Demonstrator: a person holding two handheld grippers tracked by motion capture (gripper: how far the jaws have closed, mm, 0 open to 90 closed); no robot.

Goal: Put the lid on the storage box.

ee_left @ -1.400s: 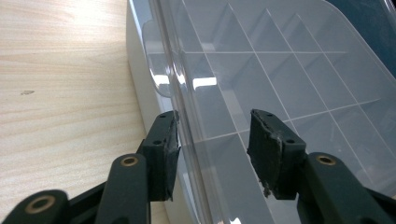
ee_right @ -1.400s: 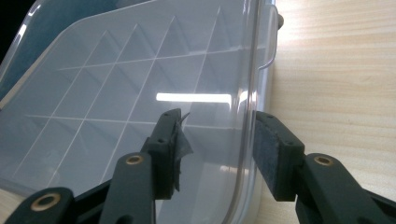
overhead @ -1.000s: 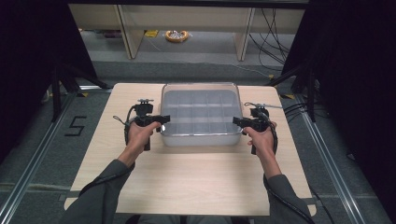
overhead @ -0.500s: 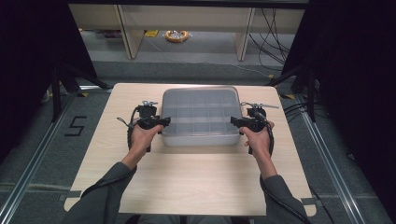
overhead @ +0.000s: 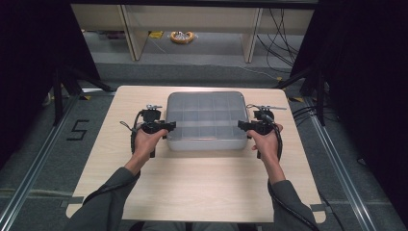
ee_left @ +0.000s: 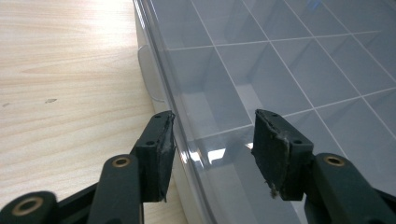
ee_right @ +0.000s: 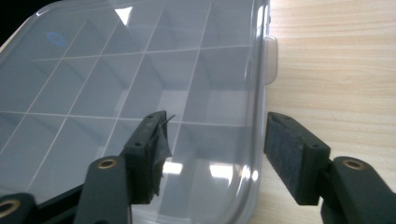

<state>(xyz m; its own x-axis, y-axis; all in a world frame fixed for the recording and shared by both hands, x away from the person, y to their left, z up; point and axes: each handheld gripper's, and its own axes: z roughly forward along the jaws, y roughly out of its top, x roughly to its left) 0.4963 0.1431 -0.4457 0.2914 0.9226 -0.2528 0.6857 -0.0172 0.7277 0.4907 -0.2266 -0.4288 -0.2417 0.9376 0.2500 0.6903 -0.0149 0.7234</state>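
A clear, lidded plastic organizer box [overhead: 207, 120], divided into a grid of compartments, is seen resting on the far half of a light wooden table [overhead: 202, 187]. The left gripper [overhead: 169, 126] is held at the box's left edge and the right gripper [overhead: 240, 126] at its right edge. On each, the jaws are spread wide, straddling the lid's rim and gripping nothing.

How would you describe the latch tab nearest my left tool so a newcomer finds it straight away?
Start at the wooden table, then the clear divided box in its middle. On the box's left side wall, just ahead of the open left tool, sits the latch tab: a small rounded translucent flap jutting out over the wood, unlike the smooth wall around it.
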